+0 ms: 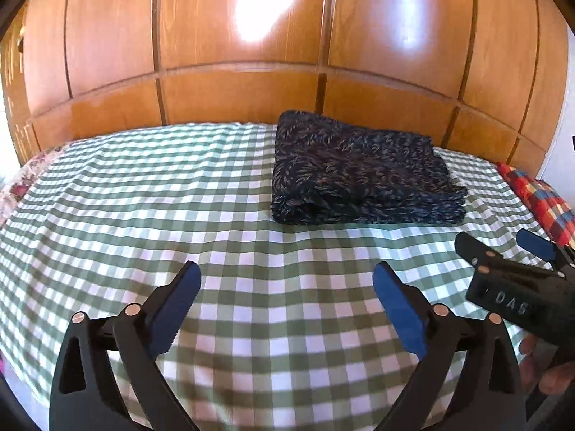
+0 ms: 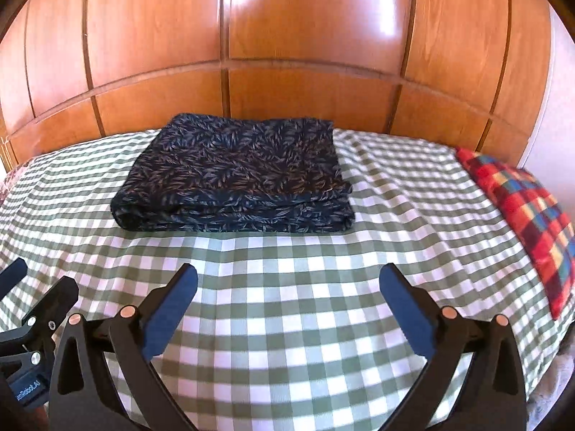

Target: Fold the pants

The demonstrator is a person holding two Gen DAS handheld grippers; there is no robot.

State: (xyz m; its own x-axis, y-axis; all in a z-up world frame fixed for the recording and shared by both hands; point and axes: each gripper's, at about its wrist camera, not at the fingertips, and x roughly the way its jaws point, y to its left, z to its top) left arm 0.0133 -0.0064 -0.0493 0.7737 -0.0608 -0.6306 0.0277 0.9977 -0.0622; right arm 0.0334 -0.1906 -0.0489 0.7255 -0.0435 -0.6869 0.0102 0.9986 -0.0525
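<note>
Right wrist view, folded pants [image 2: 235,176], checked bedcover [image 2: 287,316], wooden wardrobe [image 2: 287,54]

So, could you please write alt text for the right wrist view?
Folded dark leaf-print pants lie on a green checked bed before a wooden wardrobe. The open right gripper hangs above the bed, short of them, holding nothing.

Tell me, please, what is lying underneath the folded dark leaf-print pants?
The pants rest on the green-and-white checked sheet, which shows on every side of them. Wooden panels rise behind. The patch of sheet directly beneath them is covered, so anything there is hidden.
</note>
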